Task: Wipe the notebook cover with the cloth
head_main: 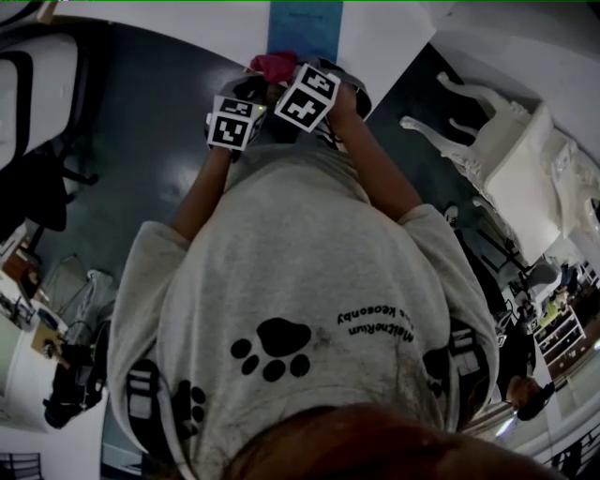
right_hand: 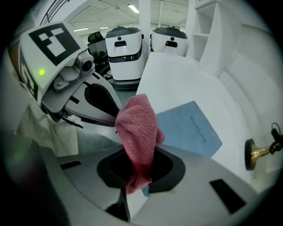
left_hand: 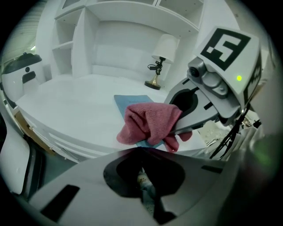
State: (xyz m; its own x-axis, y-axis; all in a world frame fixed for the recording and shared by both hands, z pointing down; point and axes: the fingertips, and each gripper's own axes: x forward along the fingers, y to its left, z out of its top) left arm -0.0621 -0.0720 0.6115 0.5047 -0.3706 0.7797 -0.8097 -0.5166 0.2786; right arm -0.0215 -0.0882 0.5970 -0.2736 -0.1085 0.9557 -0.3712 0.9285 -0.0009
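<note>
A pink cloth [right_hand: 139,126] hangs from my right gripper [right_hand: 142,152], which is shut on it; the cloth runs down through the jaws' hollow. The blue notebook [right_hand: 190,130] lies flat on the white table just beyond the cloth. In the left gripper view the same cloth [left_hand: 148,123] dangles above the notebook [left_hand: 132,100], pinched by the right gripper [left_hand: 176,129]. My left gripper [left_hand: 141,149] is shut with nothing in it, close beside the right one, at the table's near edge. The head view shows cloth [head_main: 274,66] and notebook [head_main: 305,26] past both marker cubes.
A brass-footed lamp [left_hand: 160,57] stands at the back of the table [left_hand: 75,103], under white shelving [left_hand: 110,26]. White robots [right_hand: 126,44] are parked off the table's end. An ornate white chair [head_main: 497,141] stands on the right, a dark chair [head_main: 37,103] on the left.
</note>
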